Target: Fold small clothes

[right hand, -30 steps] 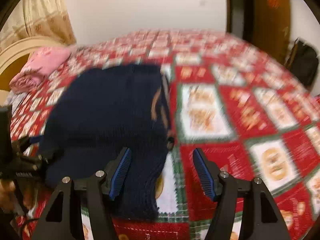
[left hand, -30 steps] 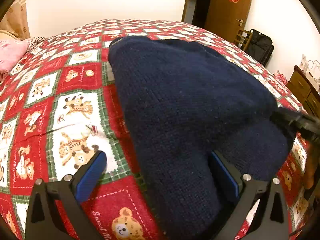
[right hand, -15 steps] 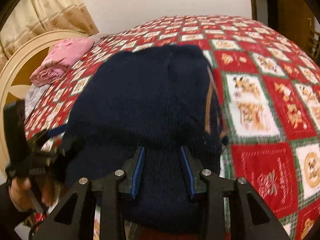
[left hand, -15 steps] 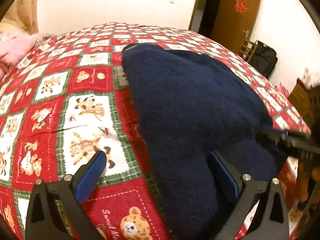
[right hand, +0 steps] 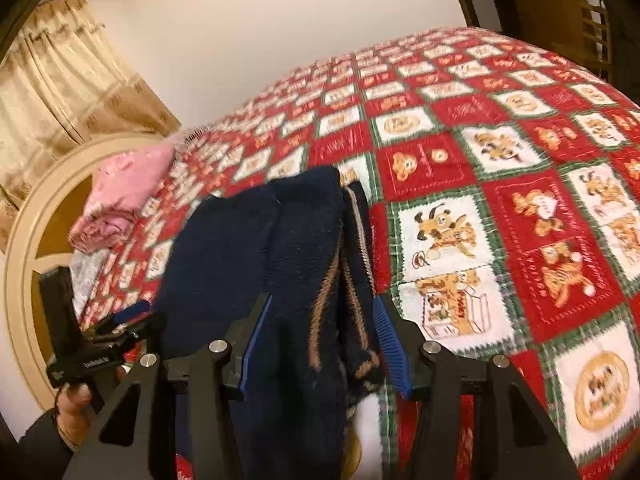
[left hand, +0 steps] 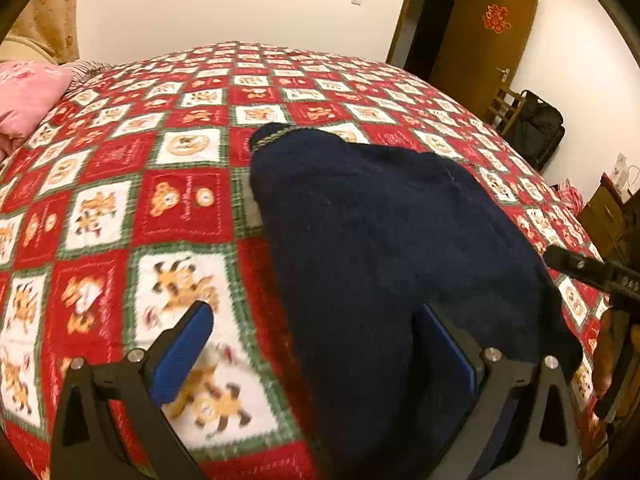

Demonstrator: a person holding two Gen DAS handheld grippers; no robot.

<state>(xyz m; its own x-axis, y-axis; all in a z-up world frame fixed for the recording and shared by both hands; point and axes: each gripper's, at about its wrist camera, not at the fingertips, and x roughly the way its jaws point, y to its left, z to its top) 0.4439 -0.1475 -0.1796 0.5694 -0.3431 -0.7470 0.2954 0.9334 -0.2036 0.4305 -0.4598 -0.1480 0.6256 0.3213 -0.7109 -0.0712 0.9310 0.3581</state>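
A navy knitted sweater lies bunched on the red, white and green bear quilt; its striped collar points to the far side. My left gripper is open at the near left edge of the sweater. The right pad sits against the knit and the left pad is over bare quilt. In the right wrist view the sweater fills the gap of my right gripper. The tan-striped hem is pinched between both pads while the jaws are opening. The left gripper and a hand show at the lower left.
A pink folded cloth lies by the cream headboard at the bed's left. A brown door, a black bag and a wooden cabinet stand beyond the bed's right side.
My right gripper swung from bare quilt onto the sweater's striped hem and closed on it. The sweater has bunched and slid nearer. My left gripper stays open and has shifted.
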